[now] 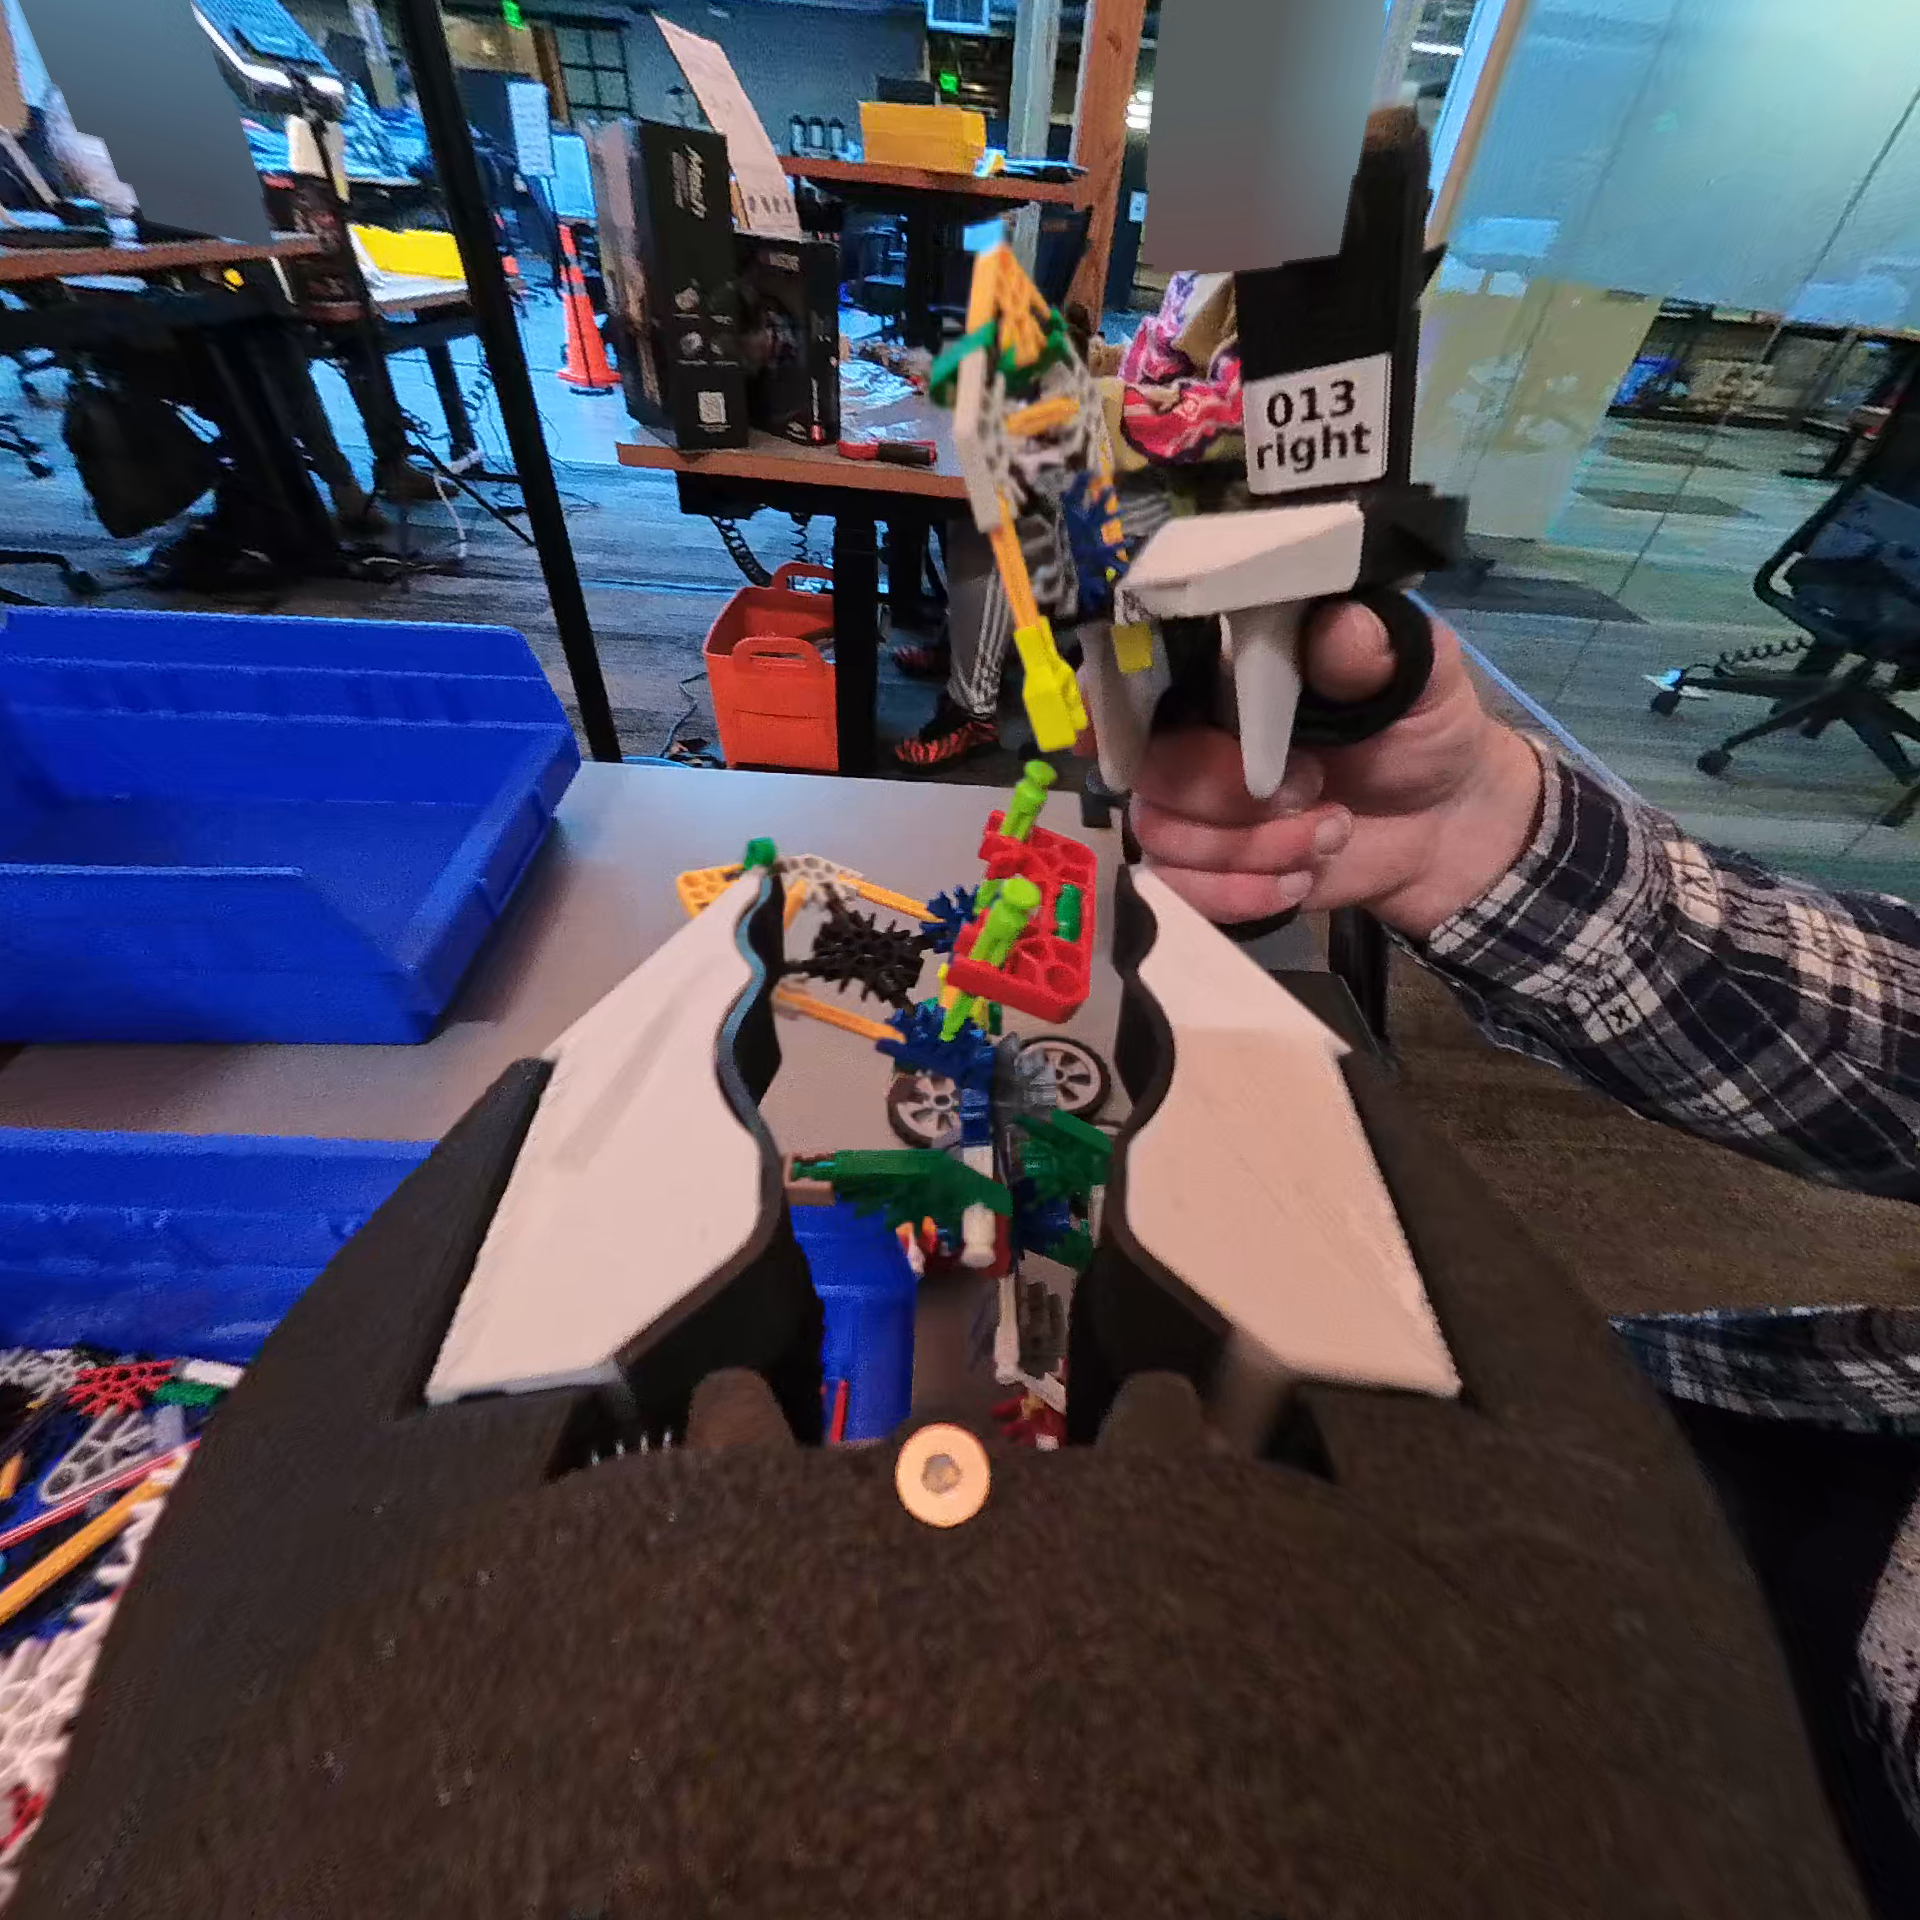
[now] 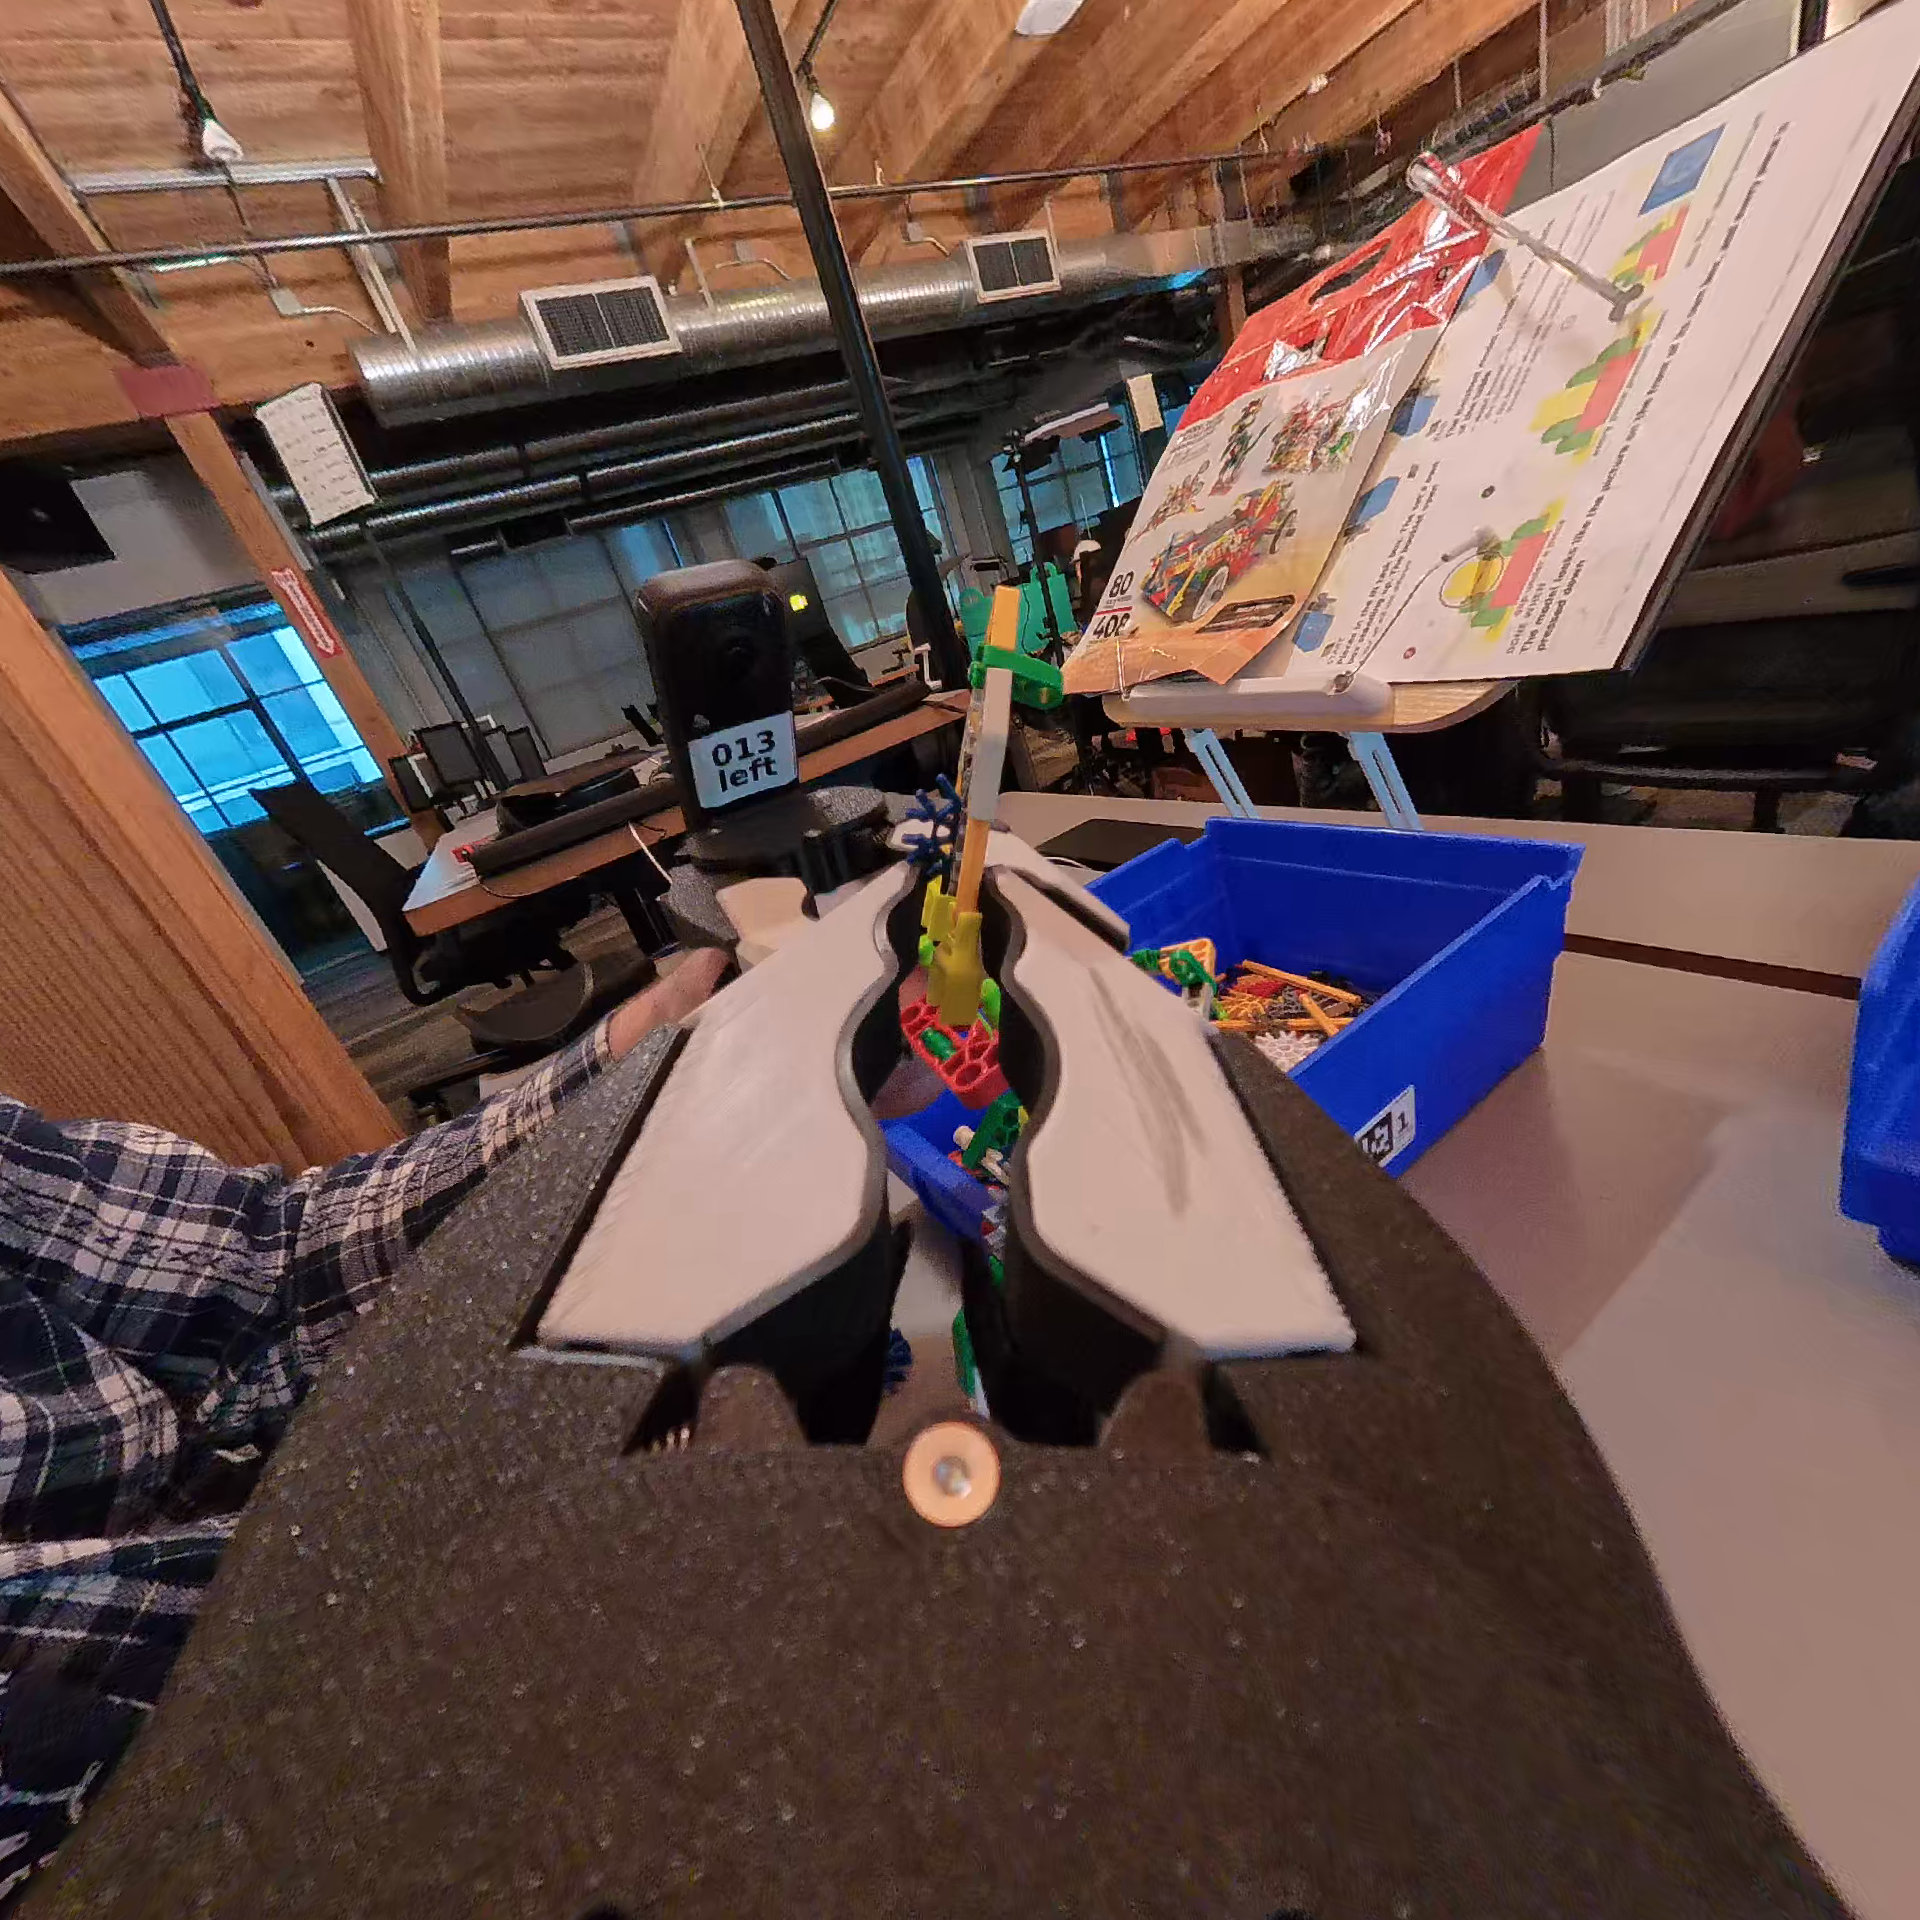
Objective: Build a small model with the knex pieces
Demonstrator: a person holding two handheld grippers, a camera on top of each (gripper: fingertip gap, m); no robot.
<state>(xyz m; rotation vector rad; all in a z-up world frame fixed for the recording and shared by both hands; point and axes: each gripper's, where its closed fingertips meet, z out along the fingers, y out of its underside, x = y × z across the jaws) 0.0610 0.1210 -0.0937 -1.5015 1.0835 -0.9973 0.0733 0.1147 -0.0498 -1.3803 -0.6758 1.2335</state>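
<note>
Yellow rod (image 2: 954, 961) pinched in right gripper (image 2: 951, 914) jaws.

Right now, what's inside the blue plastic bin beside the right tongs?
The blue plastic bin holds loose yellow, orange and white toy construction rods and connectors. Its near wall hides the bottom.

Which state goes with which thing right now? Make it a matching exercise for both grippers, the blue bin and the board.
Things:
1. left gripper
2. right gripper
3. blue bin
4. board

States:
A. tilted on a stand behind the bin
B. open, fingers either side of the wheeled toy
C. holds loose pieces
D. shut on a stick assembly held in the air

Pairs: 1-B, 2-D, 3-C, 4-A
</note>
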